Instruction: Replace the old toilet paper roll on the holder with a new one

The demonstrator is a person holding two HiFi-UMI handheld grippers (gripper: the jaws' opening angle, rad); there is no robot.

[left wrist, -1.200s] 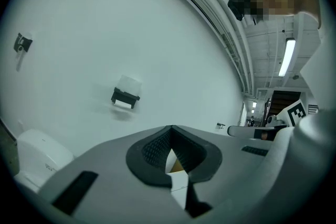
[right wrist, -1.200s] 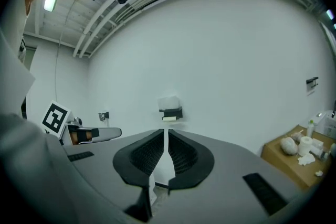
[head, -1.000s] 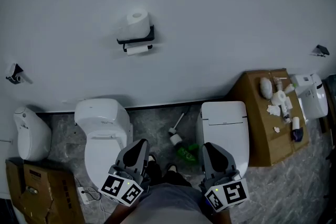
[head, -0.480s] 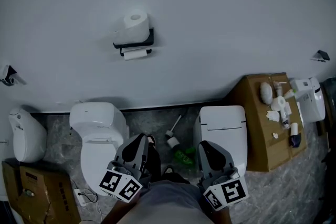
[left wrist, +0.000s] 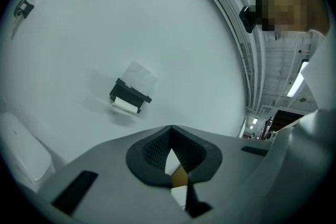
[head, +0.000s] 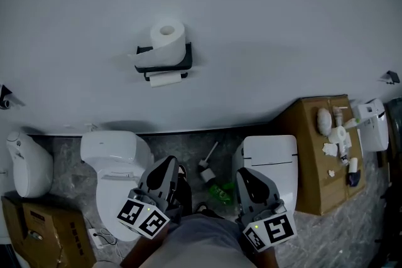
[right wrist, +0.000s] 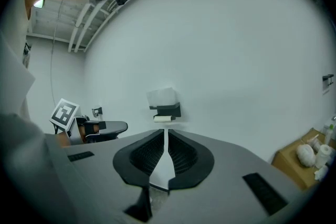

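Step in hand, as I judge it: the approach to the holder (head: 166, 66). No roll is touched yet.

Location of parts:
- The black holder is fixed to the white wall (head: 282, 22), above the gap between the rounded toilet (head: 110, 150) and the square-lidded toilet (head: 270, 157).
- A full roll (head: 166, 41) stands upright on the holder's top shelf.
- A nearly spent roll (head: 166, 79) hangs on the bar just beneath. I take this one as the old roll and the standing one as its replacement.

State of tools:
- My left hand-held gripper (head: 167, 166) is clenched, with nothing between its jaws.
- My right hand-held gripper (head: 246, 176) is likewise clenched and empty.
- Both sit low in the head view, well apart from the holder.

Recommended procedure:
1. Bring both tools up to the holder, centring it between the jaws in each gripper view.
2. Release the jaws before arrival, not at contact.
3. Grip the spent roll lightly, because thin paper probably crushes under a hard grip.
4. Approach the bar from the side. The full roll appears only to rest on the shelf, so a knock from below could topple it toward the toilets.
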